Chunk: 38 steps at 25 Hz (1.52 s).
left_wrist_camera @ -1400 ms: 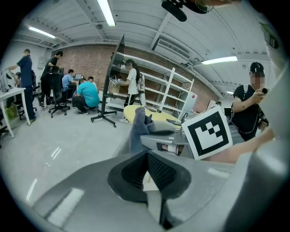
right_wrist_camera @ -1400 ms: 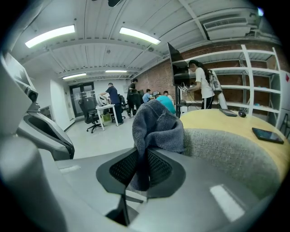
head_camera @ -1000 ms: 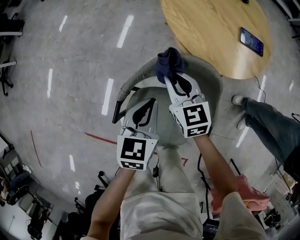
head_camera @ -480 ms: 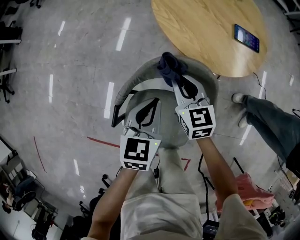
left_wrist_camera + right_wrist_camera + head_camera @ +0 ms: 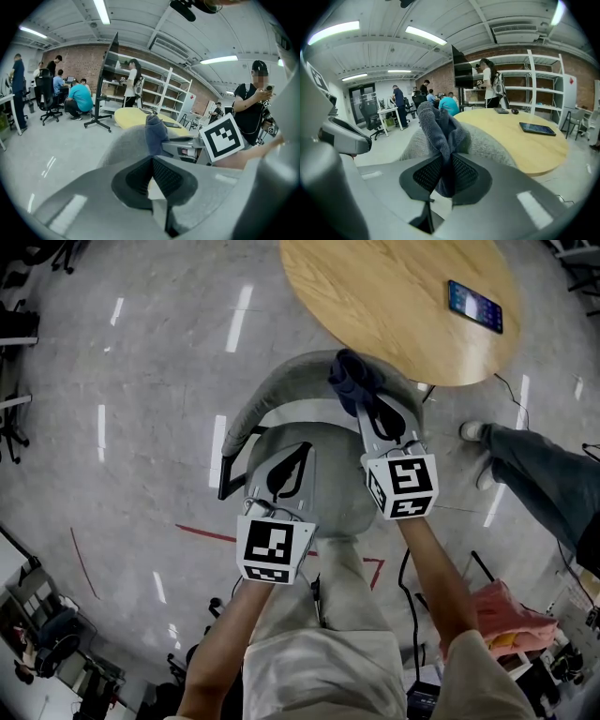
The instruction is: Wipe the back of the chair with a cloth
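A grey upholstered chair back (image 5: 272,390) curves below me, its top rim running from left to right. A dark blue cloth (image 5: 352,374) is bunched on the right part of that rim, and my right gripper (image 5: 364,397) is shut on it. In the right gripper view the cloth (image 5: 439,125) stands up from between the pads, with the chair back (image 5: 487,140) right behind it. My left gripper (image 5: 302,450) is shut on nothing and hovers over the seat, left of the right one. The left gripper view shows the cloth (image 5: 154,133) on the chair back (image 5: 124,143).
A round wooden table (image 5: 394,306) with a phone (image 5: 474,307) stands just beyond the chair. A person's leg and shoe (image 5: 473,433) are at the right. A pink bundle (image 5: 506,610) lies on the floor, lower right. Several people and office chairs (image 5: 47,96) are far off.
My right gripper has slid the cloth to the right along the chair back's top rim. The left gripper has stayed shut over the seat.
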{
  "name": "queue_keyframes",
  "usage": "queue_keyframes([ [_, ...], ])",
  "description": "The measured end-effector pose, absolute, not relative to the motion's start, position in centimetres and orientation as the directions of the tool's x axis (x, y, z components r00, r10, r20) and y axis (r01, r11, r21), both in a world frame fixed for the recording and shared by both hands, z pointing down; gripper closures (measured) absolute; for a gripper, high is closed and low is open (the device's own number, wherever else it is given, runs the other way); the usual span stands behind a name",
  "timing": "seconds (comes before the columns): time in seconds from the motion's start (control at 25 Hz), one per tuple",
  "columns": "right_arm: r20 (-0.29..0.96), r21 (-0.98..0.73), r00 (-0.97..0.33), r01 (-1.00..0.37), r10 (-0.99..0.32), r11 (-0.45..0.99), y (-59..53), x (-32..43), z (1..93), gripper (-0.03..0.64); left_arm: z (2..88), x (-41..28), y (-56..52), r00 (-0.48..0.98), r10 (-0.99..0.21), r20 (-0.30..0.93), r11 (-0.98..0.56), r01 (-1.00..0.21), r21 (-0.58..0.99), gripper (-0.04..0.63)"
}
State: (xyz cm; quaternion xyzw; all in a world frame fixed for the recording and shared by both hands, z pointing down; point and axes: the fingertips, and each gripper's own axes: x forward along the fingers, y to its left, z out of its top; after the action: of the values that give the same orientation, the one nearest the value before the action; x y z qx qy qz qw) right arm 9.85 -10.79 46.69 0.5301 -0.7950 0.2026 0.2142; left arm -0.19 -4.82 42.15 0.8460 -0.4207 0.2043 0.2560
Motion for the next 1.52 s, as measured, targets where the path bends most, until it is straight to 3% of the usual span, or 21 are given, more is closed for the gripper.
queue_keyframes([
  [1.16,0.565,-0.046,-0.046,-0.999,-0.824,0.025,-5.0,18.5,46.1,0.543,42.0,2.2,-0.4,0.65,-0.529,0.545,-0.616,-0.736,0.281,0.595],
  [1.52,0.525,0.01,-0.107,-0.991,-0.844,0.132,-3.6,13.2,44.0,0.543,42.1,-0.7,-0.1,0.649,-0.536,0.54,-0.61,-0.74,0.283,0.595],
])
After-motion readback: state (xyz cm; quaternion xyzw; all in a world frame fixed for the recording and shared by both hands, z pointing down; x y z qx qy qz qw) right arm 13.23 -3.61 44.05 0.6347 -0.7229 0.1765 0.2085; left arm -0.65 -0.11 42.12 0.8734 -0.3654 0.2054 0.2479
